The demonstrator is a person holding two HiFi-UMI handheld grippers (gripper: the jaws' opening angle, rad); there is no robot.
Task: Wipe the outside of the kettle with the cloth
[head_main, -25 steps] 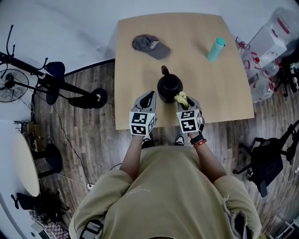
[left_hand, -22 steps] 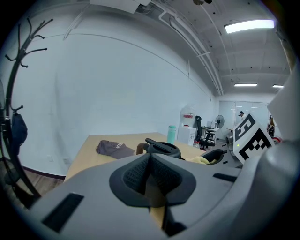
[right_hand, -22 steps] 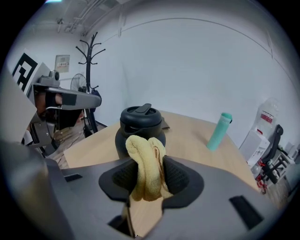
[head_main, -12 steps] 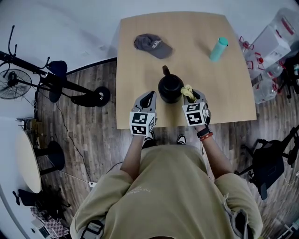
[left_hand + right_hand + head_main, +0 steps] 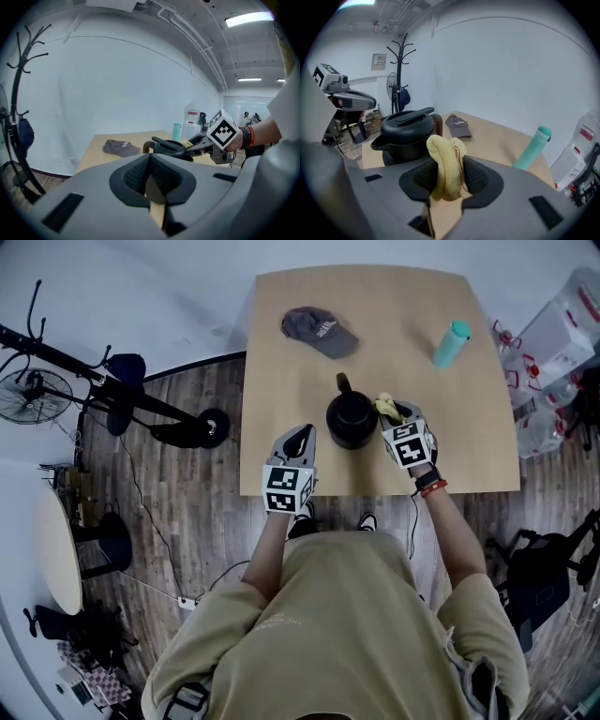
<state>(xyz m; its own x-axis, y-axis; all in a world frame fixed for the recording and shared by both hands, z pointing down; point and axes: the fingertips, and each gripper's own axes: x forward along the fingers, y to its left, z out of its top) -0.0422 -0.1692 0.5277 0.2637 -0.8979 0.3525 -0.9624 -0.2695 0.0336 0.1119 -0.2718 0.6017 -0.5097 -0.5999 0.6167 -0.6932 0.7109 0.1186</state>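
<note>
Head view: black kettle (image 5: 352,420) stands mid-worktop (image 5: 281,362), twd near edge. Right gripper (image 5: 391,412), jaws clamped on yellow cloth (image 5: 384,405), is just beside kettle's right side; contact unclear. Left gripper (image 5: 300,434), jaws closed & empty, is near-left of kettle, apart. Cap (image 5: 319,331) & teal bottle (image 5: 450,343) lie far side.

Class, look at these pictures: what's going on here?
A person at a wooden table holds a gripper in each hand. The right gripper is shut on a yellow cloth, right beside the black kettle. The left gripper is shut and empty near the table's front edge, apart from the kettle. A cap and a bottle sit farther back.
</note>
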